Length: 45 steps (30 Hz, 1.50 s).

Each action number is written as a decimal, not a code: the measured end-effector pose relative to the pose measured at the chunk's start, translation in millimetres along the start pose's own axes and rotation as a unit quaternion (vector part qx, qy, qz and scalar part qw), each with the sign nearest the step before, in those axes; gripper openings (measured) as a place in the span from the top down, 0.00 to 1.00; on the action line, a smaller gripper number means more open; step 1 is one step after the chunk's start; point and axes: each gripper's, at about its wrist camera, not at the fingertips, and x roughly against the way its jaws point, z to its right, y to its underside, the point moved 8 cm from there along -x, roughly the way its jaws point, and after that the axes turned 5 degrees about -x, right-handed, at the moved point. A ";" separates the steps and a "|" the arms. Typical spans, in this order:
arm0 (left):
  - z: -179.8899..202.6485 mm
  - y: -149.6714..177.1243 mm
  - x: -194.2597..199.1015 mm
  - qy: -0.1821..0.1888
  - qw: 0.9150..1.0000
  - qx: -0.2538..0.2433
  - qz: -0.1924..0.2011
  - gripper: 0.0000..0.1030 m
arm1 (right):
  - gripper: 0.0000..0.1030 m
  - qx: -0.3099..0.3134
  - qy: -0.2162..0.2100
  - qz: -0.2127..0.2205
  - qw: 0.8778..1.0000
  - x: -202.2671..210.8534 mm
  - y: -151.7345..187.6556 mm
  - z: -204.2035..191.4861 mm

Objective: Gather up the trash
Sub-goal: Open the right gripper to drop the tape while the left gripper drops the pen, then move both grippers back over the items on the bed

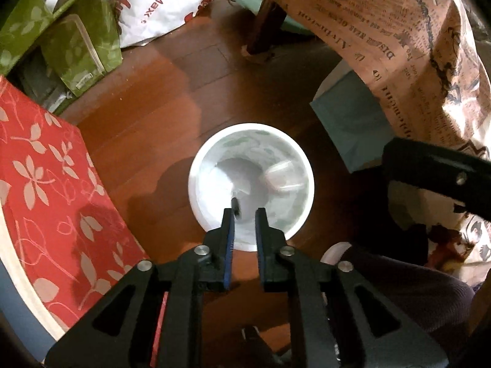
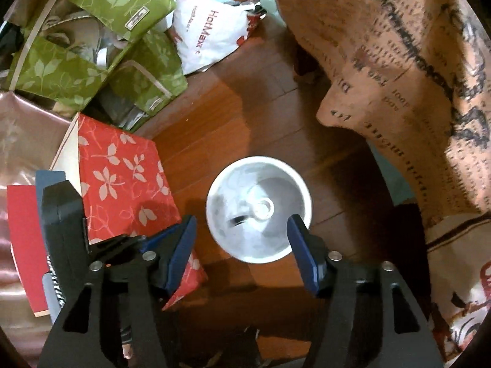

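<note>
I look down through both wrist cameras at a white, round waste bin (image 1: 251,184) standing on a reddish-brown wooden floor (image 1: 172,98).

From the left wrist, my left gripper (image 1: 245,214) hangs over the bin's near rim. Its two black fingers (image 1: 228,230), lined with blue pads, are close together with a narrow gap between them. A small dark object (image 1: 235,207) sits at the tip of the left-hand finger; I cannot tell whether it is pinched or lying inside the bin. Beyond the tips, a pale, blurred scrap (image 1: 284,176) rests against the bin's inner wall, its shape hard to make out. A black piece of the other tool cuts in from the right edge.

From the right wrist, my right gripper (image 2: 242,225) is spread wide with nothing between its fingers, one on each side of the bin's near rim. A pale ring-shaped item (image 2: 264,207) lies at the bin's bottom.

Left of the fingers sits a red box (image 2: 122,178) with a leaf print. Farther off are green leaf-print bags (image 2: 119,3) and a white bag (image 2: 211,33) lettered HotMax. To the right hangs tan cloth (image 2: 399,76) printed like old newspaper, cut off by the frame.
</note>
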 end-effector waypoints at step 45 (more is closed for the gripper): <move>248.7 -40.3 305.0 0.028 0.943 -0.187 0.274 0.54 | 0.44 -0.025 0.094 0.356 0.929 349.9 63.2 122.6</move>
